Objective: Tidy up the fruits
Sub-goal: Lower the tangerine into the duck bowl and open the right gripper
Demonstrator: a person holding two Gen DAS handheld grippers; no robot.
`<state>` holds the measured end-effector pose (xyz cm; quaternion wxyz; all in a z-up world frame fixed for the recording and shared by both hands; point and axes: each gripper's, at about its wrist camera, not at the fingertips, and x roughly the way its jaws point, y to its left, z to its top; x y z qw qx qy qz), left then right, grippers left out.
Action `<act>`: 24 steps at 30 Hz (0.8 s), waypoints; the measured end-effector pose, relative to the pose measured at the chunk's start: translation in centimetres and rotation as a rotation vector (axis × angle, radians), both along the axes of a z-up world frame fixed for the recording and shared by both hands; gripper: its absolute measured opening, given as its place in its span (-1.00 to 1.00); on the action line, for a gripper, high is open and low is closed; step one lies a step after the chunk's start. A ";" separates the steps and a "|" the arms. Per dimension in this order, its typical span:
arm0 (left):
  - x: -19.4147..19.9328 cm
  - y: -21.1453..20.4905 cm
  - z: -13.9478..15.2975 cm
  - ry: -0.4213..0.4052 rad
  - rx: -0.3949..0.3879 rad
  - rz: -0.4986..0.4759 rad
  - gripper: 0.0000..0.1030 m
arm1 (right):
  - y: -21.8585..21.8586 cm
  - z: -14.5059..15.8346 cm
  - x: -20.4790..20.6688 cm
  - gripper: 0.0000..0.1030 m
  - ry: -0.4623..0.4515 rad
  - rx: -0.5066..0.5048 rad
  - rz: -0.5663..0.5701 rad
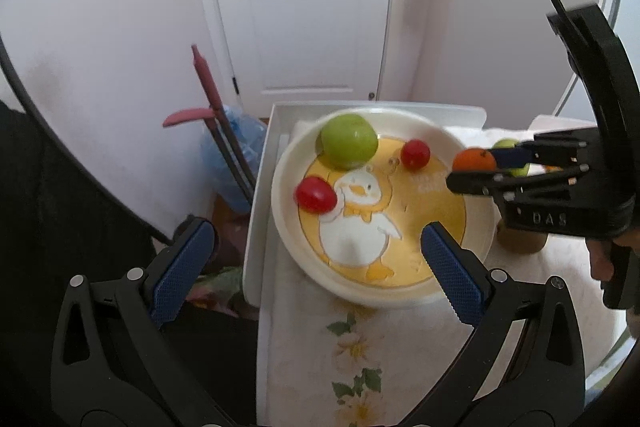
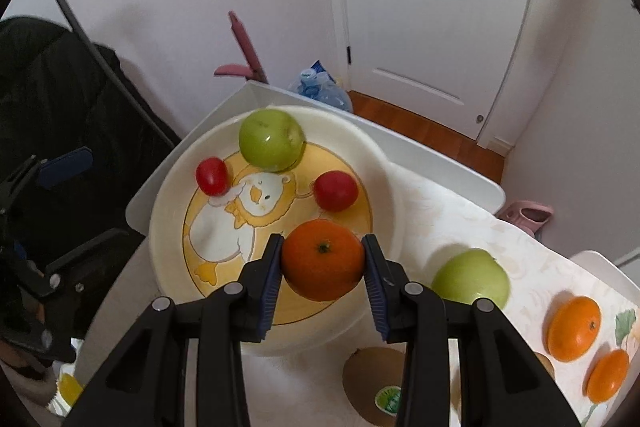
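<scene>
Altogether two apples point(image 2: 271, 139), two tomatoes point(image 2: 335, 191), three oranges point(image 2: 323, 259)

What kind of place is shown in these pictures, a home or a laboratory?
Probably a room in a home. A white panelled door with a black lever handle, a wooden floor, and a small table with a floral cloth holding a duck-print bowl of fruit all suggest it.
</scene>
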<state>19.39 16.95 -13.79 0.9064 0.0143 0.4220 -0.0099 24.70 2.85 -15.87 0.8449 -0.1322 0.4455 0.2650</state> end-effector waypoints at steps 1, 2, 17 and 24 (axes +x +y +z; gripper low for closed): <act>-0.1 0.0 -0.3 0.006 0.000 0.000 1.00 | 0.1 -0.3 0.1 -0.30 0.003 0.004 0.002; -0.3 0.0 -0.5 0.009 -0.001 0.000 1.00 | 0.1 -0.5 0.2 -0.31 0.007 0.006 0.001; -1.6 0.4 0.2 0.005 -0.016 0.015 1.00 | 0.1 0.2 -0.3 0.88 -0.031 0.075 -0.005; -2.9 0.1 2.5 -0.029 0.001 0.011 1.00 | 0.2 2.1 -1.9 0.99 -0.072 0.084 0.003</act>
